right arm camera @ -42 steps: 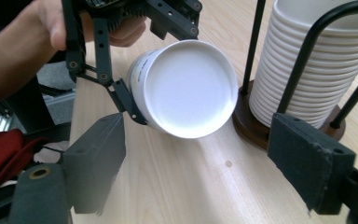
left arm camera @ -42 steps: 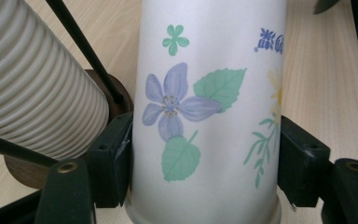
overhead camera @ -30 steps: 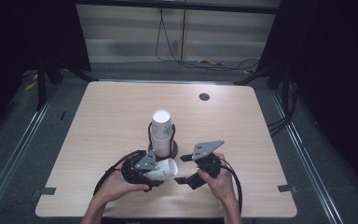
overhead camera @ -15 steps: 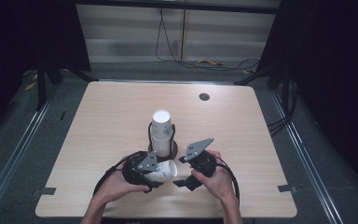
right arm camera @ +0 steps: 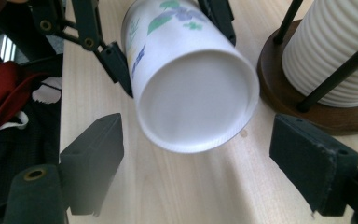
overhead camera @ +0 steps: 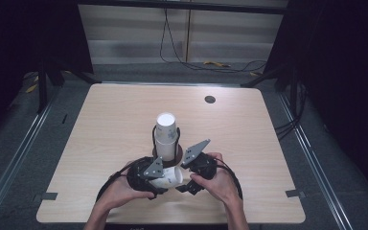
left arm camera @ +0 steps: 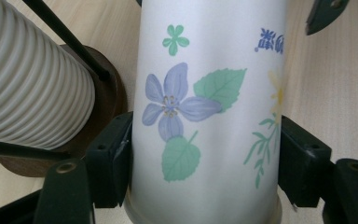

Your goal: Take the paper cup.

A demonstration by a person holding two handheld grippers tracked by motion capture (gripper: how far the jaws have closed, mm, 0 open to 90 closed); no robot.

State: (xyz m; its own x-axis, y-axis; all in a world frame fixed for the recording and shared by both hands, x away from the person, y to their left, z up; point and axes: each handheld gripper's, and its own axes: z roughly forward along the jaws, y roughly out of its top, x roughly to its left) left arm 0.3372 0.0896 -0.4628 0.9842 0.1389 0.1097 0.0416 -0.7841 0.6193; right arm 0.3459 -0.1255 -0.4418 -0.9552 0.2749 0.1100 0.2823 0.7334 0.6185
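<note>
My right gripper (overhead camera: 188, 184) has edged closer to the flowered paper cup (overhead camera: 168, 177), jaws just narrowing yet clear of it; my left gripper (overhead camera: 159, 181) clamps that cup on its side, near the table's (overhead camera: 268, 143) front edge, beside the cup stack (overhead camera: 165, 136).

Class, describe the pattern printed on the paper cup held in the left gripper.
White paper cup with purple flowers and green leaves, clearest in the left gripper view.

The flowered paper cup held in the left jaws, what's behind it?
Behind the flowered cup, in the left gripper view, stands a ribbed white cup stack in a wire holder on a dark wooden base. The cup hides part of that base and the table beyond.
</note>
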